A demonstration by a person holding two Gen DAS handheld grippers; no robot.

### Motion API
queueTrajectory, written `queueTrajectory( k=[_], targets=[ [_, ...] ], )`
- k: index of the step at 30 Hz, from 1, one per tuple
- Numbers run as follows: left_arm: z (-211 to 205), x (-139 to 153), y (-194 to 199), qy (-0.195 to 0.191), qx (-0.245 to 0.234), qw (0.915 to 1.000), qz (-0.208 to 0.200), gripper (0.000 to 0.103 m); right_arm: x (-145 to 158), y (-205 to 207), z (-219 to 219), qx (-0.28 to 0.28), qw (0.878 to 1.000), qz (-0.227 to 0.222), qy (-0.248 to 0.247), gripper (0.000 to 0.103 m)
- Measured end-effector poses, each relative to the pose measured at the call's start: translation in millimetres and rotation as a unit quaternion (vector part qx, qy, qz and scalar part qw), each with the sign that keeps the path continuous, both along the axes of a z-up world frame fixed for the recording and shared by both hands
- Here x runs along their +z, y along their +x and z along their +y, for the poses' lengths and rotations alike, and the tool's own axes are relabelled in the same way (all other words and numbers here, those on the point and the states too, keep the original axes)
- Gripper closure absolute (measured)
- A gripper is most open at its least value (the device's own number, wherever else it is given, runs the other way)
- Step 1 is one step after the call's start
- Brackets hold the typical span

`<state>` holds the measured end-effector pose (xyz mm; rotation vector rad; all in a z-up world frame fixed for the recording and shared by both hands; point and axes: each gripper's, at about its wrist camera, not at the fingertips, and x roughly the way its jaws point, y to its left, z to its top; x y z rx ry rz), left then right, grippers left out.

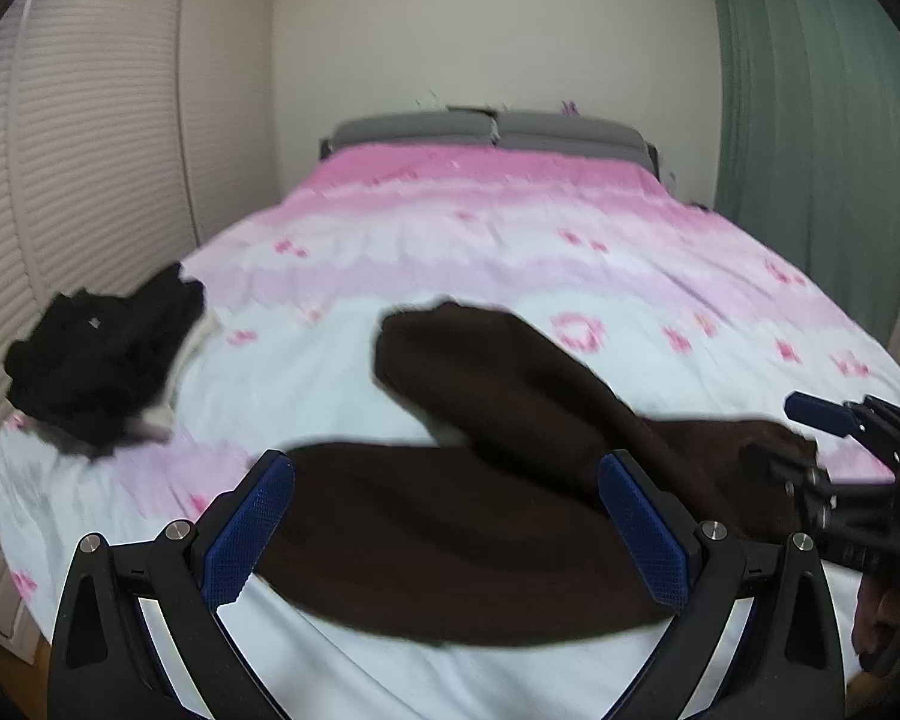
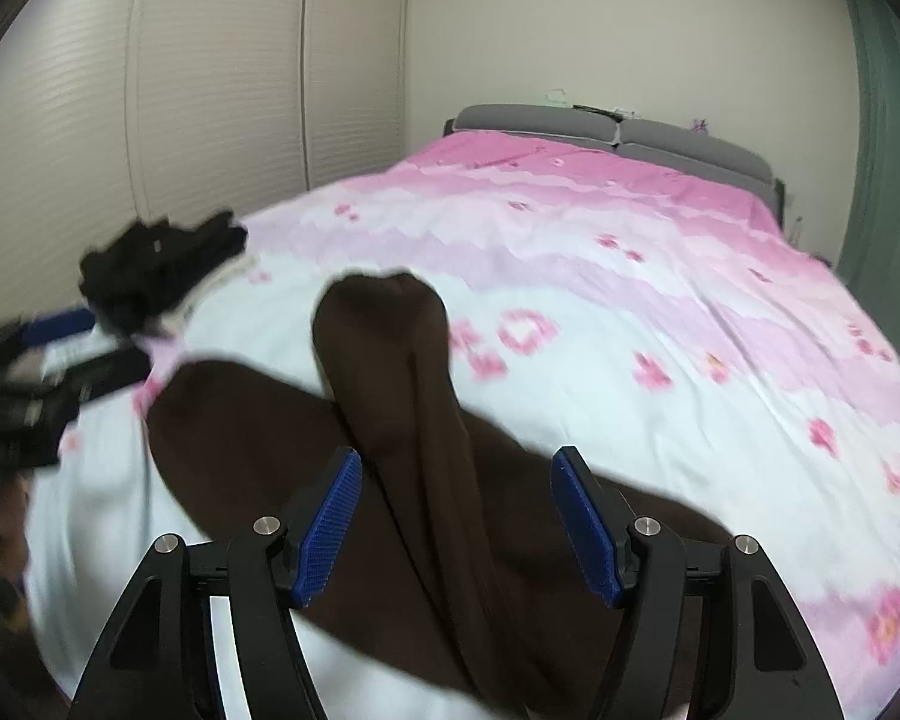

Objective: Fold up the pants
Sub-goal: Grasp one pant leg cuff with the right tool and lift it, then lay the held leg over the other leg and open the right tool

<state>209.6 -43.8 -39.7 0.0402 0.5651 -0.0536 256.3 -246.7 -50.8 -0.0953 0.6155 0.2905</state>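
Bed (image 1: 510, 252) under a pink-and-white floral cover carries the brown pants (image 1: 450, 528), spread across its near end, one leg folded over. Black clothes (image 1: 102, 354) lie at the left edge. Left tool (image 1: 444, 480) and right tool (image 2: 456, 474) both gape, pinching nothing.

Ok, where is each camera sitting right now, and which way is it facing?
Left wrist: on the left tool, looking down the bed over the brown pants; its open blue fingers show, right tool at the right edge.
Right wrist: on the right tool, same direction; left tool at the left edge.
Shared: pants, black clothes, headboard.
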Motion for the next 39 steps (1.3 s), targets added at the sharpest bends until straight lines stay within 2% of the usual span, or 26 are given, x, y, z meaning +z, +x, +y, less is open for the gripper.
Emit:
queueTrajectory(
  k=[4, 6, 9, 13, 18, 19, 20, 21, 22, 25, 29, 33, 36, 39],
  targets=[
    [31, 21, 21, -0.002, 0.028, 0.9992, -0.028, 0.0, 11, 58, 17, 0.0, 0.999, 0.017, 0.027, 0.036],
    [47, 26, 37, -0.003, 0.041, 0.9987, -0.03, 0.0, 8, 95, 28, 0.002, 0.998, 0.041, 0.048, 0.036],
    [68, 28, 62, -0.005, 0.054, 0.9981, -0.028, 0.0, -4, 148, 45, 0.008, 0.995, 0.08, 0.065, 0.036],
    [85, 21, 87, -0.006, 0.06, 0.9979, -0.022, 0.0, -30, 207, 67, 0.019, 0.99, 0.131, 0.054, 0.036],
    [97, 6, 112, -0.009, 0.064, 0.9979, -0.008, 0.0, -64, 252, 71, 0.026, 0.979, 0.197, 0.052, 0.036],
    [98, 4, 114, -0.011, 0.065, 0.9978, -0.005, 0.0, -71, 256, 70, 0.027, 0.976, 0.21, 0.059, 0.038],
    [100, 2, 116, -0.012, 0.066, 0.9977, -0.002, 0.0, -76, 259, 68, 0.035, 0.971, 0.225, 0.074, 0.055],
    [101, 0, 116, -0.012, 0.067, 0.9977, 0.001, 0.0, -80, 259, 68, 0.037, 0.969, 0.231, 0.084, 0.075],
    [102, -1, 117, -0.013, 0.068, 0.9976, 0.004, 0.0, -82, 258, 69, 0.036, 0.968, 0.233, 0.087, 0.09],
    [109, -1, 111, -0.019, 0.07, 0.9973, 0.006, 0.0, -66, 234, 79, 0.052, 0.978, 0.188, 0.078, 0.09],
    [123, 10, 93, -0.027, 0.08, 0.9964, -0.002, 0.0, -30, 192, 103, 0.079, 0.987, 0.126, 0.067, 0.091],
    [137, 27, 64, -0.022, 0.09, 0.9955, -0.019, 0.0, -1, 130, 145, 0.118, 0.991, 0.057, 0.0, 0.091],
    [150, 37, 40, -0.016, 0.099, 0.9945, -0.032, 0.0, -1, 86, 176, 0.147, 0.988, 0.025, -0.043, 0.091],
    [162, 41, 18, -0.008, 0.11, 0.9932, -0.036, 0.0, -22, 54, 201, 0.173, 0.982, 0.025, -0.074, 0.091]
  ],
)
